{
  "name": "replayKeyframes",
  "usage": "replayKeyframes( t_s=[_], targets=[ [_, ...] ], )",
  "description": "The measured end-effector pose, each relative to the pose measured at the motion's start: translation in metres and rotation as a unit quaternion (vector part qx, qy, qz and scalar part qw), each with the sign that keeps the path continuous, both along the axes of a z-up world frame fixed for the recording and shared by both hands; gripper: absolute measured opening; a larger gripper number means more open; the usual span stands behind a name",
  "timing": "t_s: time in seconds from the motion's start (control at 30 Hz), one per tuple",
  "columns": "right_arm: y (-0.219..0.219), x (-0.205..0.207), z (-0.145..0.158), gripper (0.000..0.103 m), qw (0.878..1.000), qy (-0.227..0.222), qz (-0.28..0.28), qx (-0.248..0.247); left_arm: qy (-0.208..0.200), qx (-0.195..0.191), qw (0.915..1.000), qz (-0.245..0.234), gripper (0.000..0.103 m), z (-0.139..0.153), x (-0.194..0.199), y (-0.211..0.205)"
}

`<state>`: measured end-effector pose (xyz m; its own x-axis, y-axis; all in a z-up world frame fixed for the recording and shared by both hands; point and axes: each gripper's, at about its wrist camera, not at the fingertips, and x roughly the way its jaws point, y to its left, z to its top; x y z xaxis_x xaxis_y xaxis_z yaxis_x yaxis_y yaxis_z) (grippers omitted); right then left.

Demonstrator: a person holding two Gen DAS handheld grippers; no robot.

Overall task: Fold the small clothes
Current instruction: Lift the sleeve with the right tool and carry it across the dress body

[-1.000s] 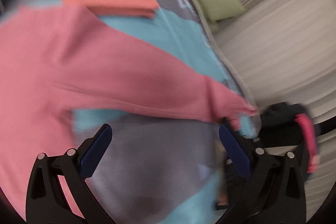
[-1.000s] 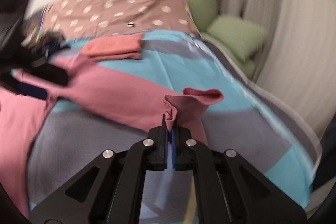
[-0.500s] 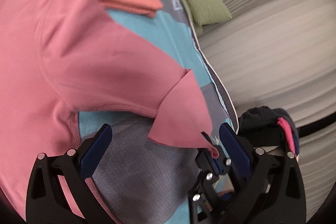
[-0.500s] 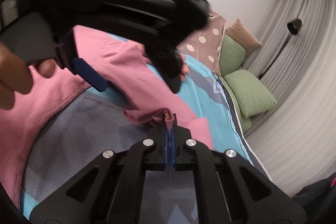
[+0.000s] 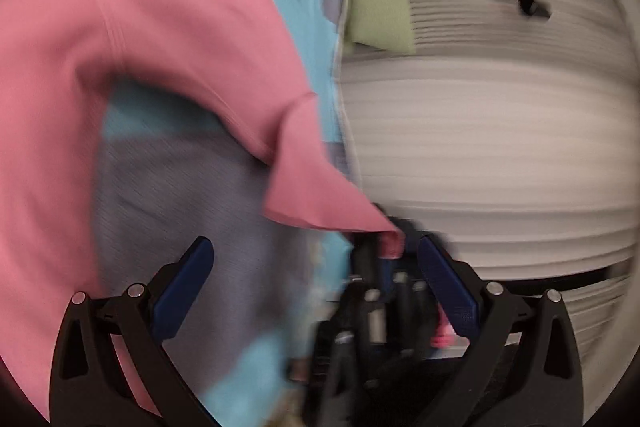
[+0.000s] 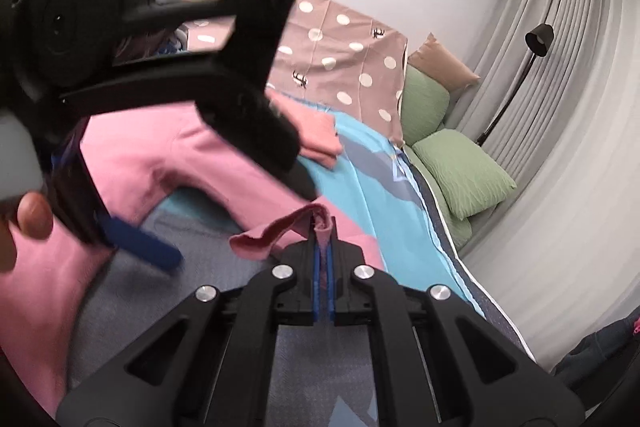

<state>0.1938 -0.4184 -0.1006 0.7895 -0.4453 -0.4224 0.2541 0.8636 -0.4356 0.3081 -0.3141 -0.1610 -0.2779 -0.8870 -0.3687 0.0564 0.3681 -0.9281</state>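
A big pink top (image 6: 132,155) lies spread on a bed. The bed cover (image 6: 372,187) has blue and grey patches. The top covers the left part of the bed in both views.

The right gripper (image 6: 323,227) has its two black fingers pressed tight together. A bit of the pink sleeve end (image 6: 276,231) is pinched between the blue pads. The sleeve end is lifted a little off the cover and curls over to the left of the fingers. The rest of the sleeve runs back to the body of the top.

The left gripper (image 5: 316,287) is wide open. Its two blue pads stand far apart and nothing is between them. In the right wrist view it hangs above the pink top, close to the camera, and a thumb (image 6: 34,217) of the person shows beside it. In the left wrist view the picture is blurry, so it is hard to say, but the right gripper (image 5: 384,267) seems to sit between the open fingers, a bit further on, with the pink sleeve tip on it.

A folded orange cloth (image 6: 316,135) lies further up the bed, just past the pink top. Behind it is a brown blanket with white dots (image 6: 340,55). Two green pillows (image 6: 460,171) and a tan pillow (image 6: 440,67) lie at the bed's right edge. A black lamp (image 6: 538,41) stands by the grey curtains (image 6: 580,107).
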Motion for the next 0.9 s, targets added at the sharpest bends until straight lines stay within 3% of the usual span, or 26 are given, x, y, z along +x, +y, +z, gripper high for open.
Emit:
replayKeyframes(
  t_s=[0.1,0.17,0.23,0.3,0.43,0.5,0.6,0.73,0.9],
  targets=[
    [0.005,-0.003,0.002,0.002,1.000,-0.007,0.006,-0.002,0.018,-0.006,0.9998,0.000,0.102,-0.006,-0.003,-0.008],
    [0.009,-0.006,0.002,0.002,1.000,-0.008,0.007,-0.005,0.054,-0.029,0.9981,0.002,0.102,-0.014,-0.006,-0.015],
    [0.010,-0.008,0.001,0.002,1.000,-0.006,0.006,-0.006,0.074,-0.037,0.9960,0.034,0.100,-0.020,-0.005,-0.010],
    [0.009,-0.011,-0.001,0.002,1.000,-0.002,0.005,-0.006,0.075,-0.033,0.9949,0.058,0.094,-0.019,-0.001,-0.007],
    [0.019,-0.017,-0.002,0.003,1.000,0.004,0.004,-0.010,0.054,-0.001,0.9971,0.053,0.085,-0.012,0.002,-0.012],
    [0.023,-0.017,-0.005,0.003,1.000,0.009,0.006,-0.014,0.046,0.013,0.9969,0.062,0.074,-0.008,-0.001,-0.012],
    [0.028,-0.018,-0.008,0.003,1.000,0.012,0.007,-0.023,0.064,0.013,0.9955,0.069,0.064,-0.013,-0.004,-0.004],
    [0.031,-0.020,-0.009,0.003,1.000,0.010,0.009,-0.024,0.098,0.001,0.9930,0.065,0.063,-0.026,-0.005,0.000],
    [0.032,-0.023,-0.011,0.003,0.999,0.013,0.008,-0.034,0.105,-0.011,0.9909,0.084,0.029,-0.029,-0.005,0.007]
  ],
)
